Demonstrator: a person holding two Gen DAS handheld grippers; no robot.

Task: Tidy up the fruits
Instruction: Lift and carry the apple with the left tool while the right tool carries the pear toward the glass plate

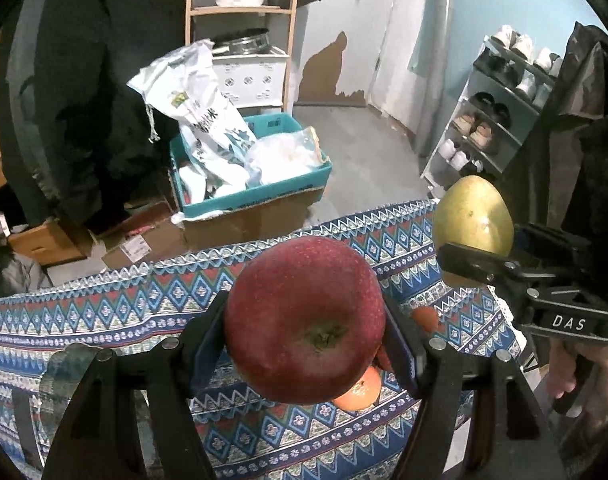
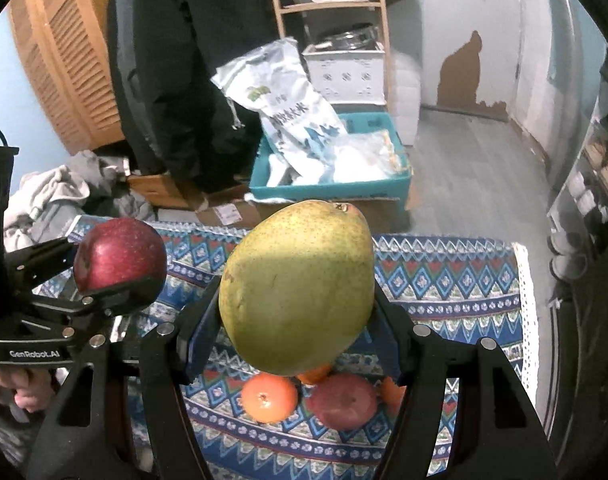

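A: Where do the two fruits sit relative to the patterned cloth?

B: Both are up off it. The left tongs are clamped on the red apple, one pad on each flank, its calyx end facing the camera. The right tongs are clamped on the pear, which hangs above the cloth with its long axis running away from the camera, stem end towards the far edge of the cloth.

A: And which hand is nearer the loose fruit?

B: Taking the cloth as the mark, the right one, I judge. In the right wrist view an orange and a second red apple lie on the cloth directly beneath the pear, with another orange piece half hidden behind them. In the left wrist view only an orange peeks out under the held apple.

A: So the group is below both?

B: Roughly; the held apple hangs over the left part of the cloth, the pear to its right. Where either fruit is meant to go I cannot tell, since no bowl or tray shows on the surface.

A: What does the next move turn on?

B: Probably on keeping the pear's length in line with the pads, so it doesn't pivot out while it travels over the cloth.
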